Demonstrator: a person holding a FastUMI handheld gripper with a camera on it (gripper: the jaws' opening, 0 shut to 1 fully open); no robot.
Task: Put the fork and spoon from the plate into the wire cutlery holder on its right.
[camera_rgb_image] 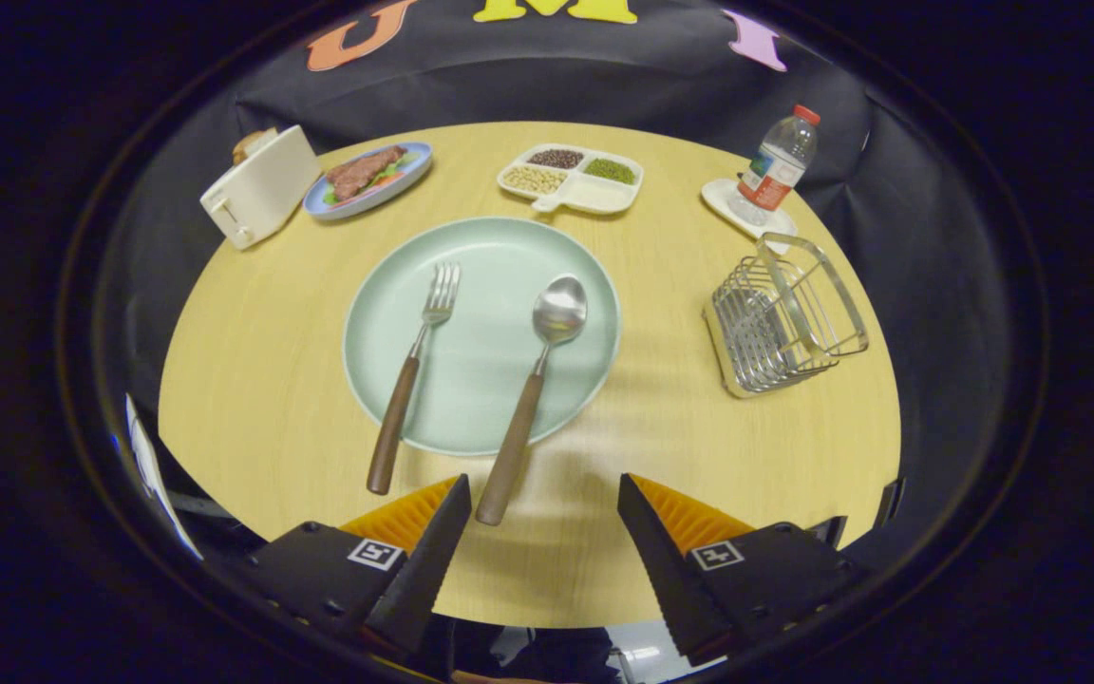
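Note:
A pale green plate [499, 399] lies in the middle of the round wooden table [253, 361]. On it rest a fork [411, 366] on the left and a spoon [533, 389] on the right, both with brown wooden handles that stick out over the plate's near rim. The wire cutlery holder [780, 318] stands to the plate's right. My gripper [544, 494] is open above the table's near edge, nothing between its fingers. The spoon handle's end lies just ahead of the left finger [433, 518].
Along the far side of the table stand a cream toaster [257, 185], a blue plate with food [368, 179], a divided dish of beans [571, 178] and a water bottle [777, 166] on a white coaster just behind the holder.

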